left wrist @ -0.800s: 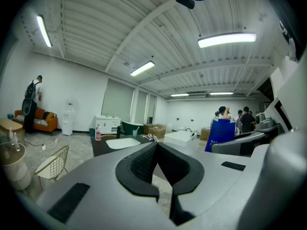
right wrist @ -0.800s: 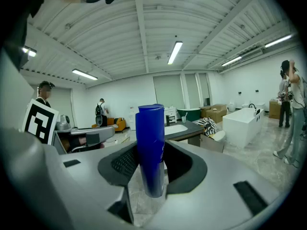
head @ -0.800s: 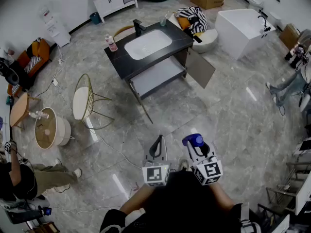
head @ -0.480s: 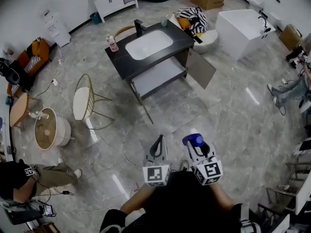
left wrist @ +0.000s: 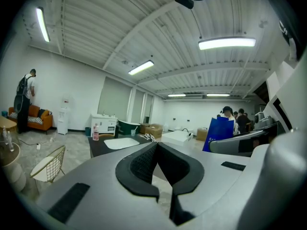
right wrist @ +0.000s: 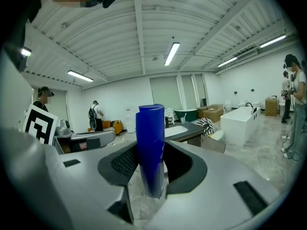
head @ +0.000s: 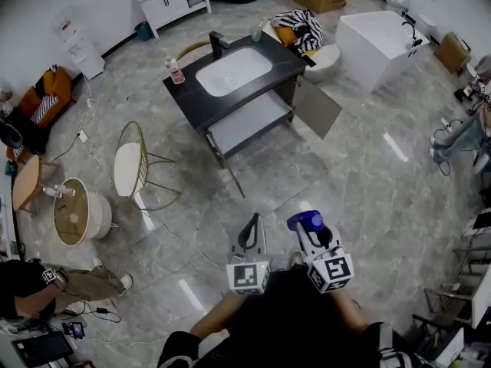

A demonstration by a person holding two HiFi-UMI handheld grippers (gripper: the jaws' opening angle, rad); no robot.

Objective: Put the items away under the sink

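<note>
A black-topped vanity (head: 188,98) with a white basin (head: 234,70) stands across the marble floor, far ahead of both grippers. Its lower drawer (head: 249,118) is pulled out and its side door (head: 317,107) hangs open. On the counter are a pink bottle (head: 175,70) and a cup (head: 258,33). My right gripper (head: 309,227) is shut on a blue bottle (right wrist: 150,147), held upright between the pads; its cap (head: 305,220) shows in the head view. My left gripper (head: 248,233) is shut with nothing in it, its pads (left wrist: 144,162) meeting. The vanity (left wrist: 98,145) shows far off there.
A gold wire chair (head: 130,163) and a round side table (head: 75,211) stand left of the path, with a cable (head: 180,236) trailing over the floor. A white bathtub (head: 376,41) and a striped cloth (head: 303,23) lie at the back right. A person (head: 46,286) crouches at lower left.
Both grippers keep their place and grip. The head view has shifted slightly, and the person at the lower left has moved lower and further left.
</note>
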